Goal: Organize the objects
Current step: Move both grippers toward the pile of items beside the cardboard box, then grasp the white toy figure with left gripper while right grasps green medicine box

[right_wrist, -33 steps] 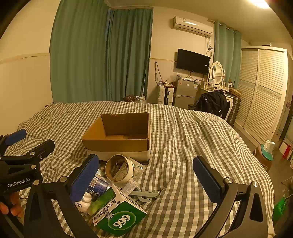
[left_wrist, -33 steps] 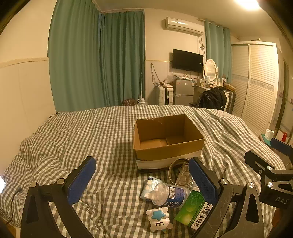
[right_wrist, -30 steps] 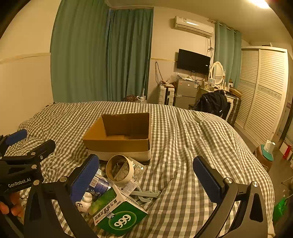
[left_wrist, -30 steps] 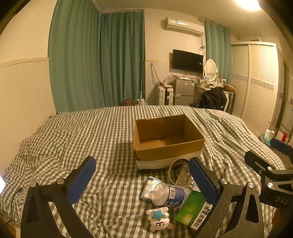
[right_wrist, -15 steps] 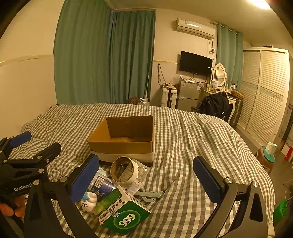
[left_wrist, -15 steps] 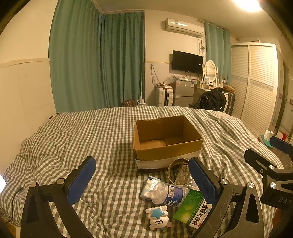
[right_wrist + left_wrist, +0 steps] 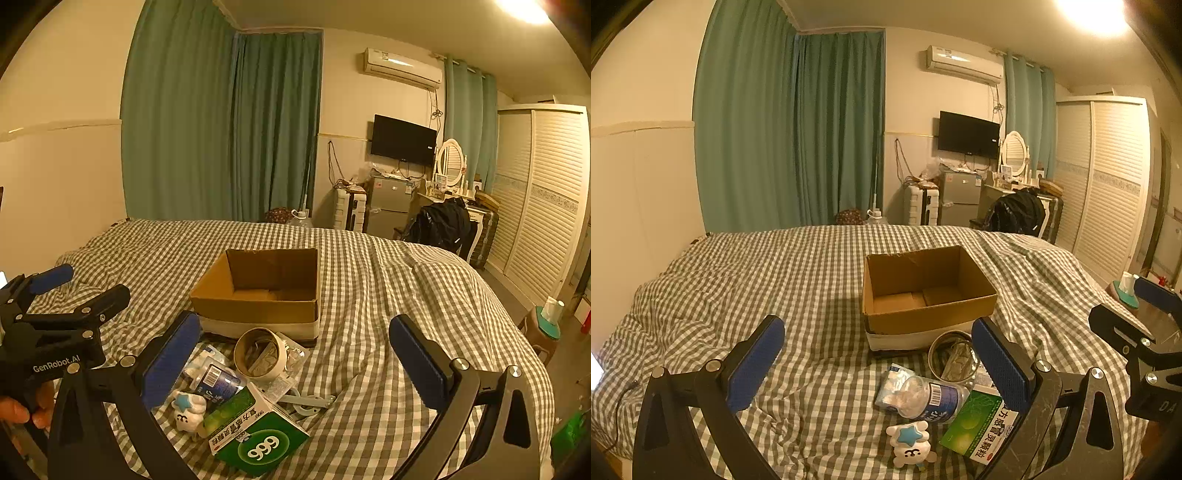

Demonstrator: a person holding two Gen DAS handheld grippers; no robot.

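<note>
Both the left claw [image 7: 877, 363] and right claw [image 7: 295, 356] are held wide; the crumpled clear plastic bottle [image 7: 929, 400] could be squeezed out sideways if gripped off-centre.

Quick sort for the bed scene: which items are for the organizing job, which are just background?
Job items: cardboard box, green medicine box, tape roll, plastic bottle, star toy, grey clip.

Background: checked bedspread, curtains, TV, fridge, wardrobe.

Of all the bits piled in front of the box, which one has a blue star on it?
The small white toy figure, at the near edge of the pile. It alone carries a blue star; the plastic bottle and green medicine box beside it do not.
</note>
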